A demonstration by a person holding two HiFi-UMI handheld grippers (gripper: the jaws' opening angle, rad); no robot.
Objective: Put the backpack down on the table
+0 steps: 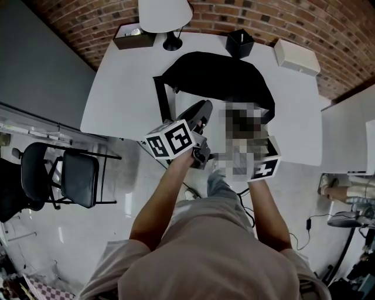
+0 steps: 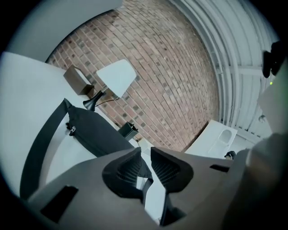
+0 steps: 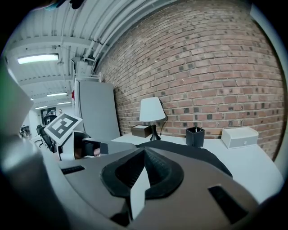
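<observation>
The backpack [image 1: 218, 79] lies flat on the bench [image 1: 114, 94], just on my side of the lamp [image 1: 166, 16]. I'd call the putting-down done.

My left gripper [image 2: 145, 155] hangs on my side of the lamp, over the near bench edge. Its jaws are a little apart and nothing is between them. My right gripper [image 3: 143, 153] is pressed together and empty, level with the left one and further from the lamp.

The thing I worry about is the strap [image 1: 160, 98]. It loops out of the bag on the lamp's side and runs toward me, close to my left gripper. If I pull that gripper away carelessly, a jaw could hook the loop. That would drag the bag toward me and off the bench.

The bag's far edge sits just beside the lamp's foot, with the pen cup [image 1: 239, 42] next along the wall from the lamp. A nudge forward from either gripper could shove the bag into them, and the lamp looks top-heavy to me.

I'd back both grippers off, away from the lamp.
</observation>
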